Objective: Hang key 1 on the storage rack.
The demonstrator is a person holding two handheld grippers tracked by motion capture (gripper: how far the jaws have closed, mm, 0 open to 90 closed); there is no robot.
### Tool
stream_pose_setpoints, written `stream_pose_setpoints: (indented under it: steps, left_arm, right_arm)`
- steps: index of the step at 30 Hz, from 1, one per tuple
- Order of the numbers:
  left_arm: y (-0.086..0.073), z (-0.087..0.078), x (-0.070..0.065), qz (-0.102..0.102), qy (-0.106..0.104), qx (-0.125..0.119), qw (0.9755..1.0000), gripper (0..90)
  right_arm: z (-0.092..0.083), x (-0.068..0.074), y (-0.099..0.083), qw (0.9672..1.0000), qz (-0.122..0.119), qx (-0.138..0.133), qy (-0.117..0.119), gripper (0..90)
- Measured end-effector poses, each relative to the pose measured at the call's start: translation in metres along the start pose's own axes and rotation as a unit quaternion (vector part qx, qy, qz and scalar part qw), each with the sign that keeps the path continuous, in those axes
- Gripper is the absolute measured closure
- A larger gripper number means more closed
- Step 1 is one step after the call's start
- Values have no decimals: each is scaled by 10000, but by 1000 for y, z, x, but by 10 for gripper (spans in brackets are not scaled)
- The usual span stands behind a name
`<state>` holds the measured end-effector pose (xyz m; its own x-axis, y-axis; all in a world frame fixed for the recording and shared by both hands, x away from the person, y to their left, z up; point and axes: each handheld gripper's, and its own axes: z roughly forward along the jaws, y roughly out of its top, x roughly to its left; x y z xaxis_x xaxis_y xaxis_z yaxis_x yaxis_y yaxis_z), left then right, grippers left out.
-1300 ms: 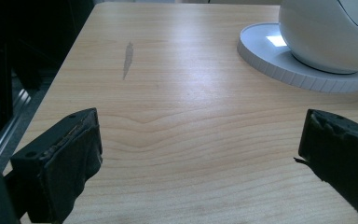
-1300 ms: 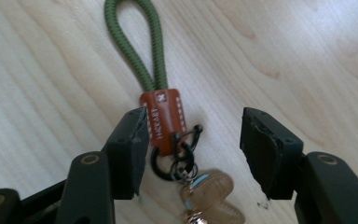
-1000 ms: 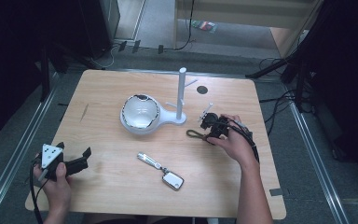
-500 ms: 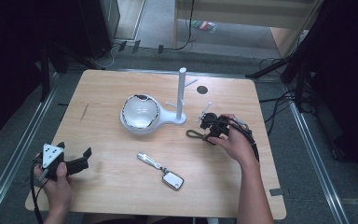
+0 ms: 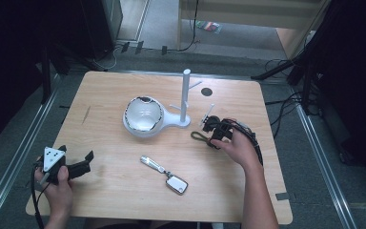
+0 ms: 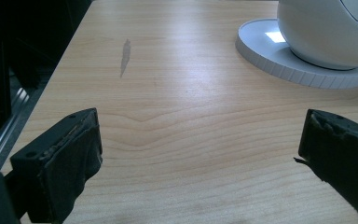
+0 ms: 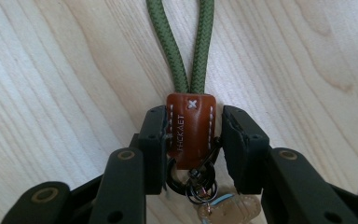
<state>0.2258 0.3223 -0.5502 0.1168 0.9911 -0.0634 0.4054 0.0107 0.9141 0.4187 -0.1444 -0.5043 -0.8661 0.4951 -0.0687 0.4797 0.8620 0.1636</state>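
Green cord lanyard (image 7: 186, 51) with brown leather tab (image 7: 190, 130): flat on wooden surface (image 5: 119, 186), right of white hook stand (image 5: 186, 98). Right claw (image 7: 190, 140): jaws just closing around the tab, left pad touching, right just clear. Left claw (image 6: 196, 158): open, empty.

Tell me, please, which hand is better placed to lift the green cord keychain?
The right: its claw already straddles the brown leather tab of the green cord keychain. The left claw sits open at the table's near left corner.
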Motion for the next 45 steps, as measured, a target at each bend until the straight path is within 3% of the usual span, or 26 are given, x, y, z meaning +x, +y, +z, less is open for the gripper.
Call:
stream_pose_setpoints:
  steps: [7,10,13,17,22,30,42,45]
  left_arm:
    - [0,1,1,-6,-13,51,10000,0]
    - [1,1,0,17,-19,72,10000,0]
    - [1,1,0,12,-26,77,10000,0]
    - [1,2,0,23,-12,87,10000,0]
    - [1,2,0,17,-16,106,9999,0]
    - [1,2,0,2,-29,105,9999,0]
    - [1,1,1,-30,-37,82,10000,0]
    - [1,1,1,-33,-36,96,9999,0]
  right_arm:
    - [-1,2,-1,9999,105,-21,22,648]
    - [-5,2,-3,9996,212,-176,-22,651]
    - [-15,1,-7,9976,448,-505,-122,653]
    - [-29,-1,-13,9925,705,-981,-204,655]
    - [-43,-4,-21,9841,956,-1449,-369,657]
    - [-60,-5,-29,9695,1107,-2087,-655,659]
    - [-83,-3,-44,9418,1460,-2904,-856,661]
    - [-87,-3,-47,9365,1538,-3020,-901,661]
